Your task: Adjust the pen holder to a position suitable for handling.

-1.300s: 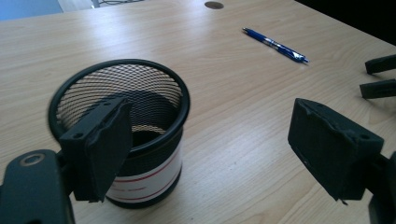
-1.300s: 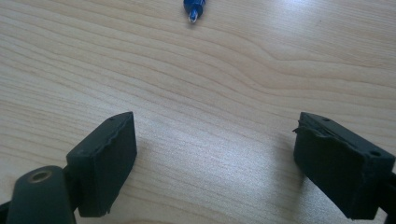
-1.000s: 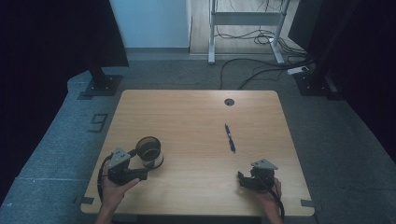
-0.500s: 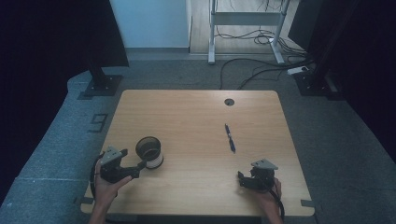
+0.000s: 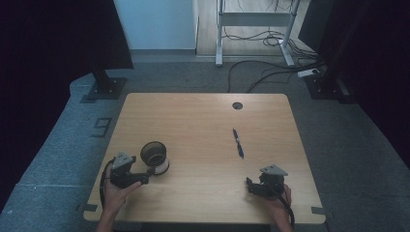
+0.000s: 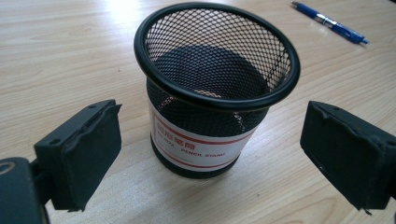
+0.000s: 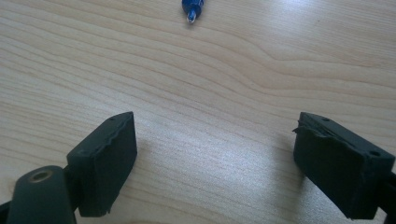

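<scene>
Resting low at the lower left of the high view, the left gripper (image 5: pixel 147 178) lies almost level on the table (image 5: pixel 203 121), its fingers (image 6: pixel 84 149) pointing right toward the mesh pencil stand (image 5: pixel 154 157). The fingers have just been opening; they are now spread wide, and the stand is upright just beyond them, untouched. At the lower right, the right gripper (image 5: pixel 251 186) points left with its fingers apart and empty. The blue pen (image 5: pixel 238 143) lies right of centre.
</scene>
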Demonstrator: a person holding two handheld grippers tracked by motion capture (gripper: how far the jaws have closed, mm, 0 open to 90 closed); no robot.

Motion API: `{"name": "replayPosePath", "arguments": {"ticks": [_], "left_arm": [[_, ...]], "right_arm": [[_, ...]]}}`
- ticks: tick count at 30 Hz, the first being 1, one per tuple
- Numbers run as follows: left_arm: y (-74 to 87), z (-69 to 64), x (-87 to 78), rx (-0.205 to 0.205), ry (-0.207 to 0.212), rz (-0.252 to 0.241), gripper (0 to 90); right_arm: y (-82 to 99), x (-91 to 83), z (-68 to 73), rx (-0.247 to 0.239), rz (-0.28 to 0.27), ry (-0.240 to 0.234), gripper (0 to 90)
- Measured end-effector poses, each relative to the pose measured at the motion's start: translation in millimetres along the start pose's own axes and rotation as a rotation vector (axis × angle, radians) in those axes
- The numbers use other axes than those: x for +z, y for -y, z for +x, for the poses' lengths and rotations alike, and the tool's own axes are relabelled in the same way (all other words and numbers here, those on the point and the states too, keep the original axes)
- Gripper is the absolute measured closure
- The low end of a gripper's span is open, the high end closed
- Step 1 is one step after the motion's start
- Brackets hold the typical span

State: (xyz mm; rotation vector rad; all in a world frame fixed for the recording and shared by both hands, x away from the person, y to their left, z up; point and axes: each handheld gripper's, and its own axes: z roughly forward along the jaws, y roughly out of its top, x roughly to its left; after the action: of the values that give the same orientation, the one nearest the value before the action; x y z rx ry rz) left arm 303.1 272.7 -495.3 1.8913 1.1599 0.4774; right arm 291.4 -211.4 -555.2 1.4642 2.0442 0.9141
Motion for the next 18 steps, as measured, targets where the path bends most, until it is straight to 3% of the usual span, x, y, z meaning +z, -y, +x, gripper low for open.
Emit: {"name": "replayPosePath", "arguments": {"ticks": [13, 18], "left_arm": [[5.3, 0.3, 24.2, 0.016, -0.033, 0.046, 6.7], [3.8, 1.9, 32.8, 0.029, -0.025, 0.043, 5.3]], "right_arm": [[0.0, 0.0, 0.0, 0.0, 0.0, 0.0, 12.6], [0.0, 0.0, 0.0, 0.0, 0.0, 0.0, 12.5]]}}
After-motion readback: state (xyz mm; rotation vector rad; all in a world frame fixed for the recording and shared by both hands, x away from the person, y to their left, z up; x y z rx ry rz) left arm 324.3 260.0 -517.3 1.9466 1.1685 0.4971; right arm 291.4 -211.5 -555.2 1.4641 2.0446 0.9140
